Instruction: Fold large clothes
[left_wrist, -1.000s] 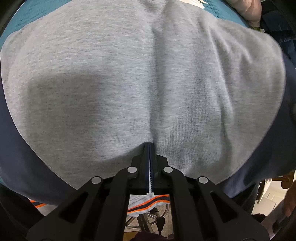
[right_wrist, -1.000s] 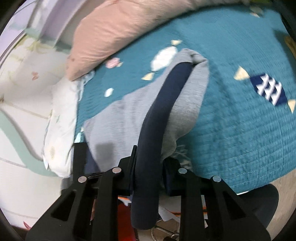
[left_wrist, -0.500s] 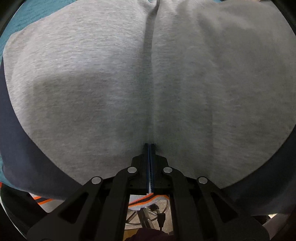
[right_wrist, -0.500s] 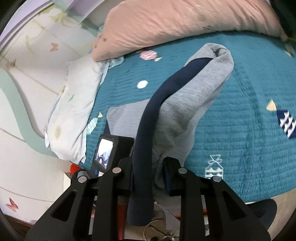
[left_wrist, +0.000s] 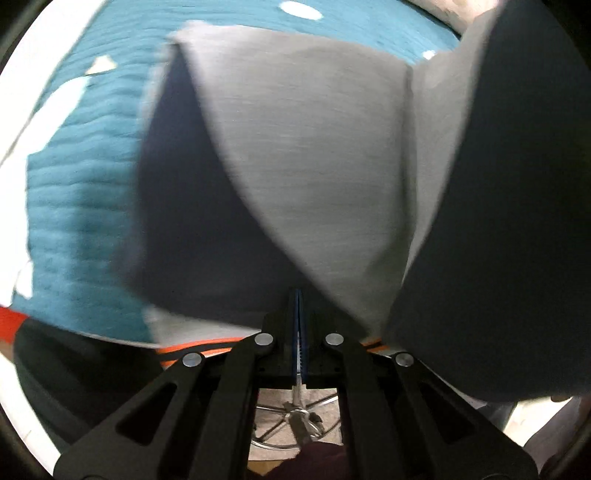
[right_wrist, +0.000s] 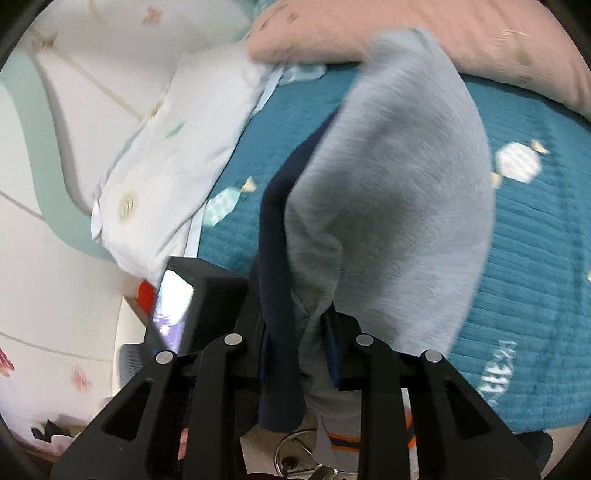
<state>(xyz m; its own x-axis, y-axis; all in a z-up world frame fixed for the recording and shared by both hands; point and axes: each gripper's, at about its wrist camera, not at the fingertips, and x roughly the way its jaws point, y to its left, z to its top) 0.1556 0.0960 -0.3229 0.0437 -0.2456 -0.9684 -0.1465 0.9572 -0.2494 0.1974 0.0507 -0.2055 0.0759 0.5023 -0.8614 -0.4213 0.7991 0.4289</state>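
The grey and navy sweatshirt (right_wrist: 399, 192), soft, limp and light, is clamped by both left tongs (left_wrist: 298, 314) and right tongs (right_wrist: 298, 332) above the bed (right_wrist: 535, 266); hems are judged best grasped

a home bedroom: teal quilted bedspread (right_wrist: 535, 258), pink pillow (right_wrist: 424, 33), white pillow (right_wrist: 177, 147).

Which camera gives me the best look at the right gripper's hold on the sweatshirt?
Right wrist view: the right gripper is closed on a bunched navy and grey fold of the sweatshirt. The left wrist view shows only the left gripper pinching the sweatshirt's cloth, not the right one.
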